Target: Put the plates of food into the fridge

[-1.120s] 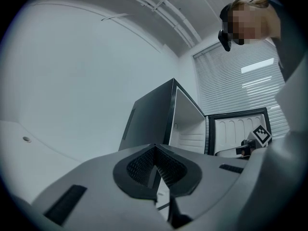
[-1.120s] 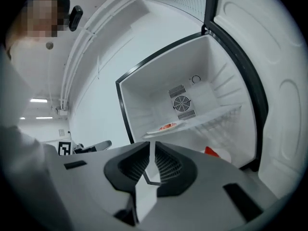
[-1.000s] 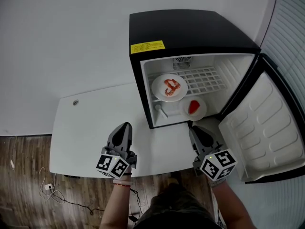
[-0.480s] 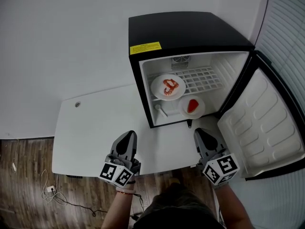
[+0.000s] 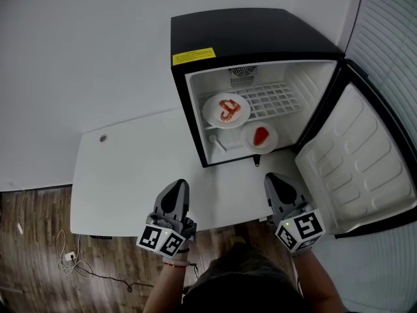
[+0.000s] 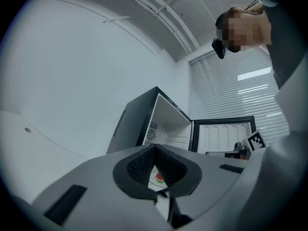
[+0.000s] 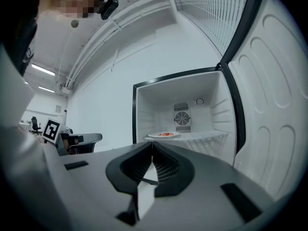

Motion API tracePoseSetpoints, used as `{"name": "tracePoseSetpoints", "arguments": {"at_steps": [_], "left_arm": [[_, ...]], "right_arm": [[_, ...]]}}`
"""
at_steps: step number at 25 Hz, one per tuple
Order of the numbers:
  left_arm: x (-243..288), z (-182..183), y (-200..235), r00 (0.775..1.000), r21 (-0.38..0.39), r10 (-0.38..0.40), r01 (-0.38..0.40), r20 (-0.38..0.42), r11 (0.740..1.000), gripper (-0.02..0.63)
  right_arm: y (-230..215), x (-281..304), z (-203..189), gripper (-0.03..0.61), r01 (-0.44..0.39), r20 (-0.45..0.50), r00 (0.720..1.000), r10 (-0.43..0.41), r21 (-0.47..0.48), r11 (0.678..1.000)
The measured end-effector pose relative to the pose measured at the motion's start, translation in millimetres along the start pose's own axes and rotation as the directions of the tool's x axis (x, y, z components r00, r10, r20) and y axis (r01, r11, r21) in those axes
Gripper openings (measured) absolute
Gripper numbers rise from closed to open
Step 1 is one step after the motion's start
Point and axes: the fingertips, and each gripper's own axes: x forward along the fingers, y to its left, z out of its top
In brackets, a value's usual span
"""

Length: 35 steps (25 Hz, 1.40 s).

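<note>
The black mini fridge (image 5: 260, 34) stands open on the white table (image 5: 124, 181). A white plate with red food (image 5: 226, 110) (image 7: 164, 134) lies on its wire shelf. Below it, on the fridge floor, sits a second plate with a red wedge (image 5: 260, 137) (image 6: 159, 178). My left gripper (image 5: 178, 185) (image 6: 155, 147) is shut and empty over the table's front edge, left of the fridge. My right gripper (image 5: 272, 178) (image 7: 152, 143) faces the fridge opening; its jaws have just been closing with nothing between them and now stand shut.
The fridge door (image 5: 355, 168) swings wide open to the right, close beside my right gripper. A small white item (image 5: 220, 150) lies on the fridge floor at the left. The table has a round hole (image 5: 103, 137). Cables lie on the wooden floor (image 5: 39, 253).
Both grippers have drawn back a little from the fridge toward the table's front edge. The two plates stay where they were inside the fridge.
</note>
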Motion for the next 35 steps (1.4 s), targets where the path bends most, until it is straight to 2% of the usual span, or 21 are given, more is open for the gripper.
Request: {"name": "tracePoseSetpoints", "arguments": {"at_steps": [6,13,19,35], "left_arm": [[-8.7,-3.5,-11.8,1.0,0.014,-0.003,0.003,-0.006,1.0,0.006],[-16.7,-7.0,-11.8,1.0,0.018,0.029,-0.029,0.003,0.999,0.006],[-18.0,-12.5,-20.7,1.0,0.041,0.009,-0.009,-0.019,0.999,0.006],[-22.2,-21.4,-26.9,0.999,0.034,-0.011,0.012,-0.051,0.999,0.006]], "right_arm": [[2.2,-8.3,-3.2,0.009,0.014,-0.003,1.0,-0.014,0.008,1.0],[3.7,-13.4,-3.3,0.008,0.031,0.0,1.0,-0.031,0.006,1.0],[3.7,-19.1,-7.8,0.007,0.039,-0.003,0.999,-0.039,-0.013,0.999],[8.7,-26.5,-11.3,0.006,0.08,-0.016,0.997,-0.081,-0.043,0.996]]}}
